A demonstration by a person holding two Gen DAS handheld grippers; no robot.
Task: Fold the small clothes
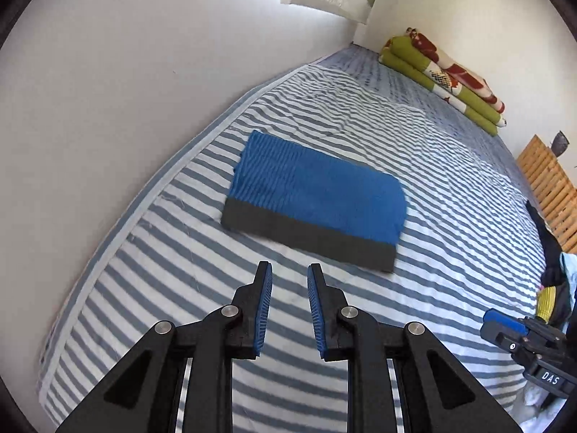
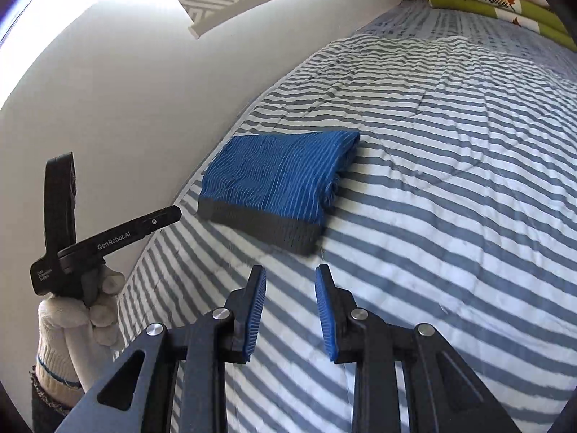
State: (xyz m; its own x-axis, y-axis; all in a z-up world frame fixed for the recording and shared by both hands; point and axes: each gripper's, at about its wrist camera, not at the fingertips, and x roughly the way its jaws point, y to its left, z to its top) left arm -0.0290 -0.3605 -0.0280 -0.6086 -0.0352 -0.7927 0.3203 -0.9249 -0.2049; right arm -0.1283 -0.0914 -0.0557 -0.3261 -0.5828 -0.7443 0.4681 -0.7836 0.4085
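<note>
A blue striped garment (image 1: 313,191) with a dark grey band lies folded into a flat rectangle on the striped bed cover (image 1: 450,180). My left gripper (image 1: 289,270) hovers open just short of the grey band, nothing between its blue pads. In the right wrist view the same folded garment (image 2: 277,180) lies ahead and slightly left of my right gripper (image 2: 291,274), which is open and empty above the cover. The left gripper's body (image 2: 108,238) shows at the left, held by a white-gloved hand (image 2: 83,321). The right gripper's body (image 1: 523,335) shows at the right edge of the left wrist view.
A white wall (image 1: 126,90) runs along the bed's left side. Folded green and patterned bedding (image 1: 447,75) lies at the far end. A heap of dark and light clothes (image 1: 555,274) sits at the right, next to a wooden slatted frame (image 1: 548,180).
</note>
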